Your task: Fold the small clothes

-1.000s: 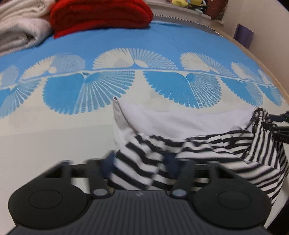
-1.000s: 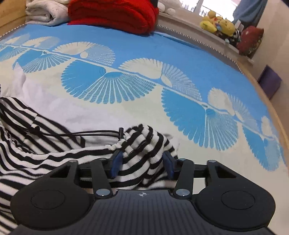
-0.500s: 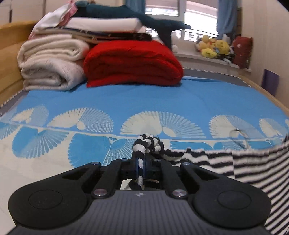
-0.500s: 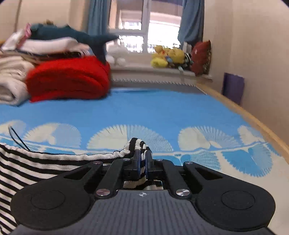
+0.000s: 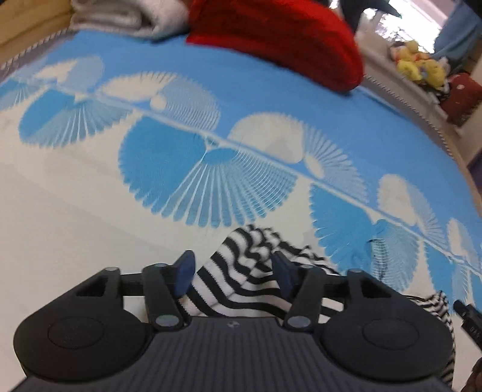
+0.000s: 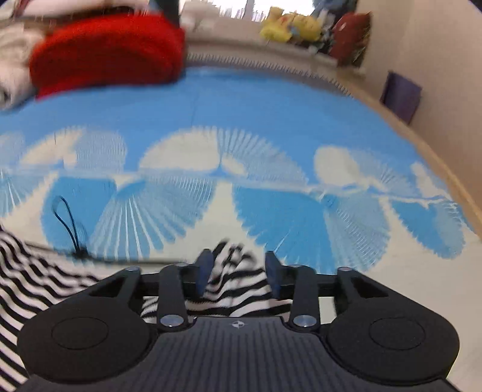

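A small black-and-white striped garment (image 5: 241, 271) lies on the blue-and-cream bed cover (image 5: 90, 211). My left gripper (image 5: 233, 268) is open, its blue pads either side of a bunched corner of the garment. In the right wrist view the same garment (image 6: 232, 280) lies between the open fingers of my right gripper (image 6: 238, 268), and more of it spreads to the left (image 6: 30, 271). Its black drawstring (image 6: 67, 223) loops on the cover.
A red folded blanket (image 5: 271, 39) and pale folded blankets (image 5: 126, 15) sit at the head of the bed. Stuffed toys (image 6: 289, 27) line the window ledge. The wooden bed edge (image 6: 446, 181) and a purple box (image 6: 400, 96) are on the right.
Both grippers were shut on the garment's corners and held them up half a second ago. Now both have come down toward the bed and opened, letting the corners go.
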A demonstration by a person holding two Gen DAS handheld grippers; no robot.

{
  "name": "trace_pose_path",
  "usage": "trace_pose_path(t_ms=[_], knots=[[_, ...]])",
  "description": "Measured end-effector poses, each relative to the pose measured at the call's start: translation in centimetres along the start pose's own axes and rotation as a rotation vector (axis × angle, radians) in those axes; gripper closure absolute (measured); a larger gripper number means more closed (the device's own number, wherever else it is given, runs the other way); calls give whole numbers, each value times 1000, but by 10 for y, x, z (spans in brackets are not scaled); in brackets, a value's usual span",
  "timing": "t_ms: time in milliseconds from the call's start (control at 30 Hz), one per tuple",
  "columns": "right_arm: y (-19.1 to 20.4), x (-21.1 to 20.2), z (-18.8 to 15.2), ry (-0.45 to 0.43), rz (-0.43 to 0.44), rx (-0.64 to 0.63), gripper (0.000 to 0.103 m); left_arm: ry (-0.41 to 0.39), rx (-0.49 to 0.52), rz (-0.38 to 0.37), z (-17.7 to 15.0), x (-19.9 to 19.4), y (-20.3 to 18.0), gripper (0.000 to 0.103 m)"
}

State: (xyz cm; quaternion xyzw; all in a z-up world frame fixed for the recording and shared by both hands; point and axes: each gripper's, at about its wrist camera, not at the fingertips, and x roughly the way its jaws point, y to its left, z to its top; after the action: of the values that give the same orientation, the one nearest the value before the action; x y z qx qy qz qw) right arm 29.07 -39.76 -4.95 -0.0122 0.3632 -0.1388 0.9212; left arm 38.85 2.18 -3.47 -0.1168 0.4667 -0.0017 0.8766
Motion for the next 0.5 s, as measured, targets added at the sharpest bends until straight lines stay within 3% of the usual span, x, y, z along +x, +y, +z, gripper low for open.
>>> trace_pose_path(t_ms=[267,400,500], knots=[[-51,-94,0,-108,55,149,56,-83,11,-51,-6,-73,8,45],[-78,-143,-20,-139,108,183,48,-171,157,-37,-17,-134,12,60],[-94,-157,-46,-91,117,178,40,-204,225,-77,-43,-157,29,69]])
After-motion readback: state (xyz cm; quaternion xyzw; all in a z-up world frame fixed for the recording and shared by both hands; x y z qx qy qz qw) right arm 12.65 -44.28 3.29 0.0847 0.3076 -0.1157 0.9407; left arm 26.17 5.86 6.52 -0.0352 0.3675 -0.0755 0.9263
